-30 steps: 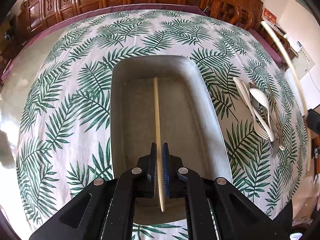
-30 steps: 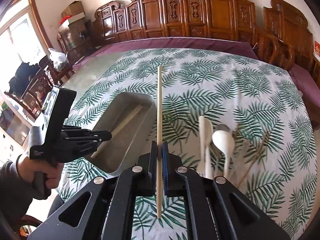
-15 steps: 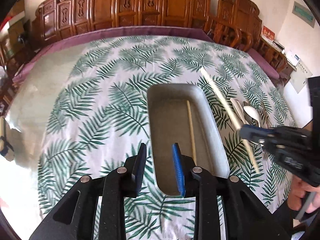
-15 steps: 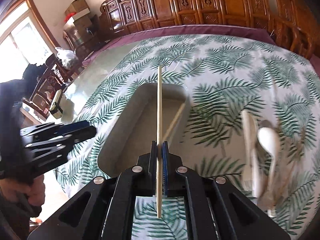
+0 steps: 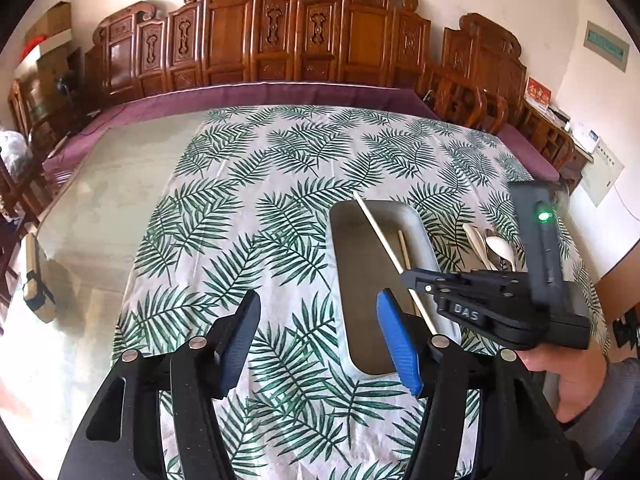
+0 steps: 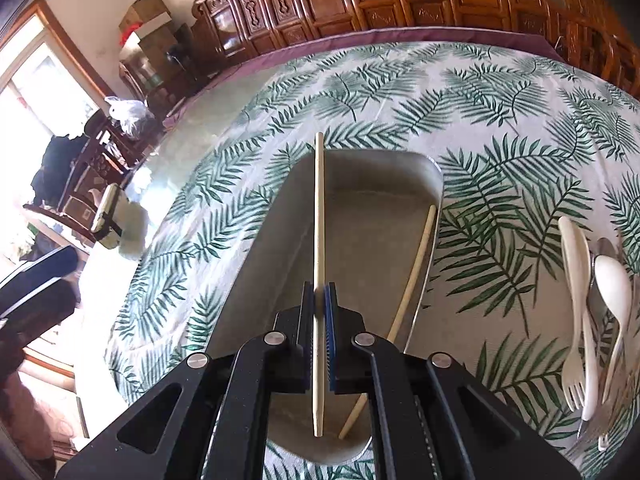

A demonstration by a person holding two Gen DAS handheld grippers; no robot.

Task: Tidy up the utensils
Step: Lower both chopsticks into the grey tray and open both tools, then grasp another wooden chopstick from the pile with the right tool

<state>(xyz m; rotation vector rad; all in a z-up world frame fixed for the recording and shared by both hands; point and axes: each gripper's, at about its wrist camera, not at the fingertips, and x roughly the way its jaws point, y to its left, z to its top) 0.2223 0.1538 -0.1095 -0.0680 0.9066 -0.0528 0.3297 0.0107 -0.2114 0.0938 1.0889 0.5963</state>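
A grey metal tray [image 6: 372, 184] lies on the leaf-print tablecloth; it also shows in the left wrist view [image 5: 352, 216]. One wooden chopstick [image 6: 416, 264] lies in it along the right wall. My right gripper [image 6: 319, 300] is shut on a second chopstick [image 6: 319, 208] and holds it above the tray, along its length. In the left wrist view the right gripper [image 5: 406, 276] holds that chopstick [image 5: 376, 228] over the tray. My left gripper [image 5: 316, 332] is open and empty, above the cloth left of the tray's near end.
White plastic fork [image 6: 576, 300] and spoon [image 6: 612, 292] lie with metal cutlery right of the tray, also seen in the left wrist view [image 5: 492, 248]. Carved wooden chairs [image 5: 280, 40] line the far side. Bare glass tabletop [image 5: 104, 200] lies left of the cloth.
My left gripper let go of the first chopstick in the tray, opened and drew back to the left. My right gripper carried the second chopstick over the tray.
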